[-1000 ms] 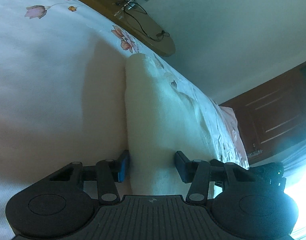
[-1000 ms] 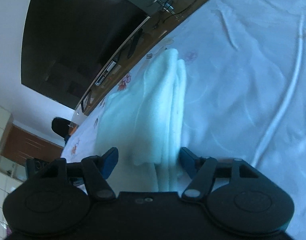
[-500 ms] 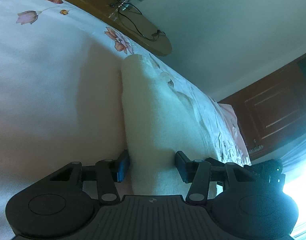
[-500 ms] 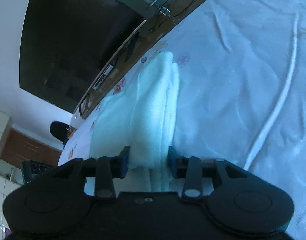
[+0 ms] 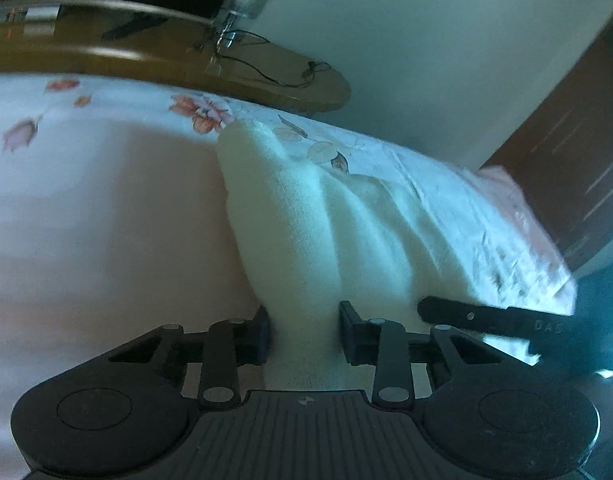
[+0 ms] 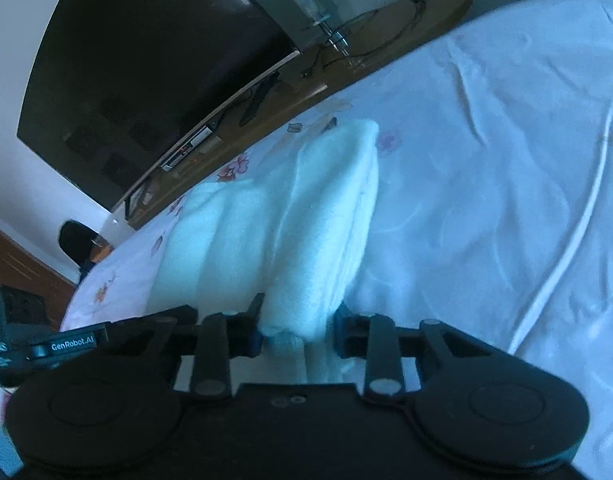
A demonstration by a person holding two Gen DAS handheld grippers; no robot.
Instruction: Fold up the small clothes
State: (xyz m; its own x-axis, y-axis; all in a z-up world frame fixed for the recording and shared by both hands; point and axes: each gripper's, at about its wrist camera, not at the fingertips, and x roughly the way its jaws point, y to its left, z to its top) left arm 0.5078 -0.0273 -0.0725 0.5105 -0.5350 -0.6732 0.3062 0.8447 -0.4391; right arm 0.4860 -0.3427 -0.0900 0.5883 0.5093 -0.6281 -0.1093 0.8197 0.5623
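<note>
Left wrist view: left tongs (image 5: 304, 332) have closed on the white cloth (image 5: 326, 224) since before; right tongs (image 6: 296, 330) still grip it above the bed (image 6: 486, 160).

Each tool (image 5: 304, 334) (image 6: 296, 330) is matte black, with blue-padded fingers, silver pivot screws and round housings.

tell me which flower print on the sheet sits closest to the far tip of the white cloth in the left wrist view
The orange-red flower, touching the far tip of the white cloth; the pink bud and small petals lie much farther left.
</note>
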